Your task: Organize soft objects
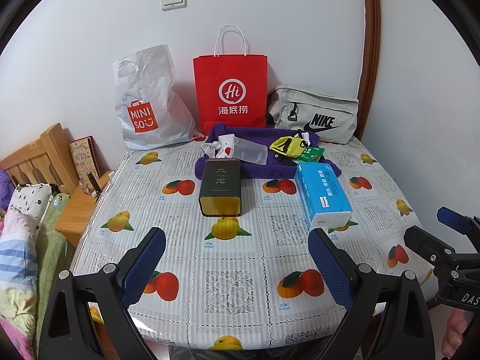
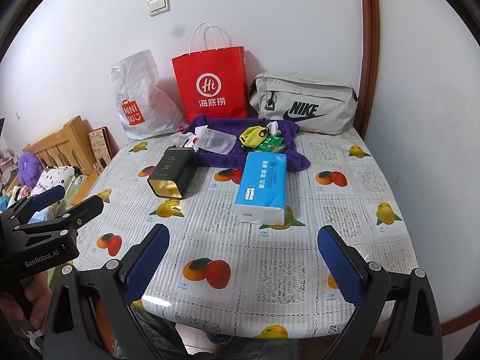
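Observation:
A purple cloth lies at the back of the table. On it lie a yellow pouch, a green packet, a clear plastic pouch and small white items. A blue tissue pack and a dark tea tin lie in front. My left gripper and right gripper are both open and empty above the near table edge.
Against the wall stand a white Miniso plastic bag, a red paper bag and a grey Nike bag. A wooden bed frame and bedding are on the left. The tablecloth has fruit prints.

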The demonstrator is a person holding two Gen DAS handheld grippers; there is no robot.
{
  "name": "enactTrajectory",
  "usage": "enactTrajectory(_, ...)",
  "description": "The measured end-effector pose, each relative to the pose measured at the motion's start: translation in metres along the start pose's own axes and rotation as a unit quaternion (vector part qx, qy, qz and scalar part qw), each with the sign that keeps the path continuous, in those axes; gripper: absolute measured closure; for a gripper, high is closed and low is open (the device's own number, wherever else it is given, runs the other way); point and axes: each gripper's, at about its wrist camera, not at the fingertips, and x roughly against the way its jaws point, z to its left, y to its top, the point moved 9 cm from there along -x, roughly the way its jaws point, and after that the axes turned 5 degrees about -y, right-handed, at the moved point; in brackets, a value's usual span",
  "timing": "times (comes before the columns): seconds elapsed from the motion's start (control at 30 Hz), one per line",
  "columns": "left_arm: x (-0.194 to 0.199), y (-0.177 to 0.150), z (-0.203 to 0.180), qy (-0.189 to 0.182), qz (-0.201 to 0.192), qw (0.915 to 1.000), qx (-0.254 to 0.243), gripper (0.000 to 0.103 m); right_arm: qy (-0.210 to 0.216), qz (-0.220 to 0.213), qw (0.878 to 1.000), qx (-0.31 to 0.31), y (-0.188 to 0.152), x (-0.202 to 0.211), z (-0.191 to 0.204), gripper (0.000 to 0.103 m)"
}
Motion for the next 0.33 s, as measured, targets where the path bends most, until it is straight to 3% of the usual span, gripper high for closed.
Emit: enactTrajectory(0.33, 0.0, 0.0003, 0.0002, 0.0, 0.0, 1.0, -0.001, 0.007, 0.001, -0.001, 1.0, 0.0, -0.0008, 0.0006, -0.001, 0.005)
